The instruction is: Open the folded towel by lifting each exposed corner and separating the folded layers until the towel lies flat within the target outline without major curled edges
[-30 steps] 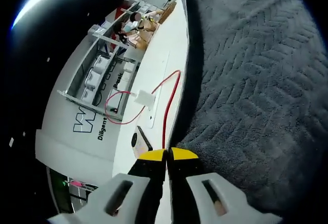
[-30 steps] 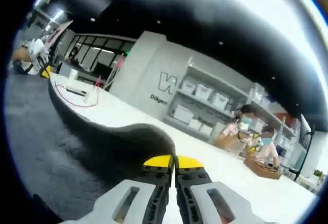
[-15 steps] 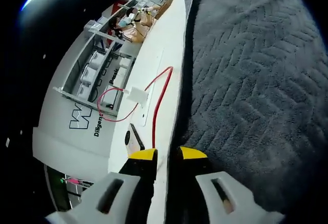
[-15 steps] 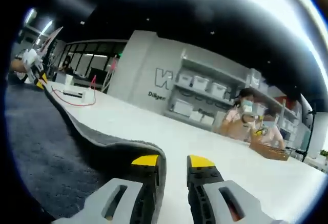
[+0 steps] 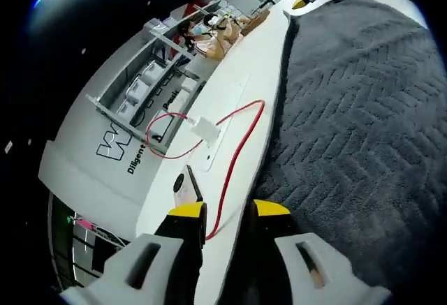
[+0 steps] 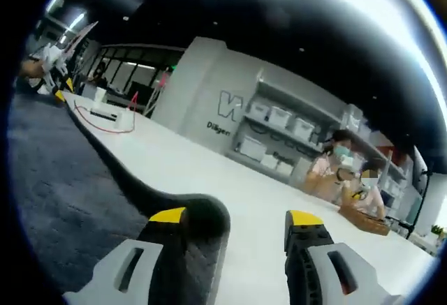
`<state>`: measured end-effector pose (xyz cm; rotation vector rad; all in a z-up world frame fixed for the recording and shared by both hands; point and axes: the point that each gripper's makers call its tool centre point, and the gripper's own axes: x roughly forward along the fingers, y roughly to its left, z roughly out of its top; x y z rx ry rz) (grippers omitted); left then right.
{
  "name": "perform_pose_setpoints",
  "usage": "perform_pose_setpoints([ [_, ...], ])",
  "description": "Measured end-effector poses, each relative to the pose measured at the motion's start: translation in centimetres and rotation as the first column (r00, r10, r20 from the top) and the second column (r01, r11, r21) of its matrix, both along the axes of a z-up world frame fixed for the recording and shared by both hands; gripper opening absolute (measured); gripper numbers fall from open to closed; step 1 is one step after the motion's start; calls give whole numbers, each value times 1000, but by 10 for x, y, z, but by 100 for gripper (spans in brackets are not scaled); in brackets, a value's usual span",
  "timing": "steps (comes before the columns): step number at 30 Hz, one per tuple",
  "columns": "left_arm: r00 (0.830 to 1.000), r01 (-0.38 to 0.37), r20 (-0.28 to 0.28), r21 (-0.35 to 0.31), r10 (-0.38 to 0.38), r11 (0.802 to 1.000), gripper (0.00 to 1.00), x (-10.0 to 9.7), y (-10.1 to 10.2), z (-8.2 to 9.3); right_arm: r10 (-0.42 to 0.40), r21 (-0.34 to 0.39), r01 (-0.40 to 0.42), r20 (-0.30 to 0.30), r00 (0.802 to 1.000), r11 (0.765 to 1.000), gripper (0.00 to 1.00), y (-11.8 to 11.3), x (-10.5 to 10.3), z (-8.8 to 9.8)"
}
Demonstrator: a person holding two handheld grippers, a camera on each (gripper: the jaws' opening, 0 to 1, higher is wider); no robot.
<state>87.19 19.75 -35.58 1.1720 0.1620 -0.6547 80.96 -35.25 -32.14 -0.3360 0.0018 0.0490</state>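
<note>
Now the gray towel point(image 5: 356, 116) lies spread on the white table point(image 5: 237, 102) at the right of the frame, both the left gripper point(image 5: 228, 211) and right gripper point(image 6: 237, 217) gape open, so smoothing edges seems next.

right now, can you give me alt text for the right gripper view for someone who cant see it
The right gripper is open, its yellow-tipped jaws spread over a raised corner of the dark grey towel at the edge of a white table. Farther along that edge lie a red cable and the other gripper; shelves with bins and seated people fill the background.
</note>
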Motion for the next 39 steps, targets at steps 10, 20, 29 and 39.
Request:
perform_pose_setpoints([
  [10,997,-68,-37,-139,63,988,23,5,18,6,11,-86,-13,-19,1000,996,53,13,27,-8],
  [20,988,-153,-15,-34,152,988,22,15,60,3,24,-171,-38,-80,997,984,55,18,74,-17],
  [29,965,-261,-56,-103,256,960,20,13,108,15,12,-183,-30,-101,995,983,56,1,71,-29],
  [39,946,-320,-19,-230,325,919,15,-6,121,36,-5,-106,-3,-68,998,994,59,-3,48,-8],
])
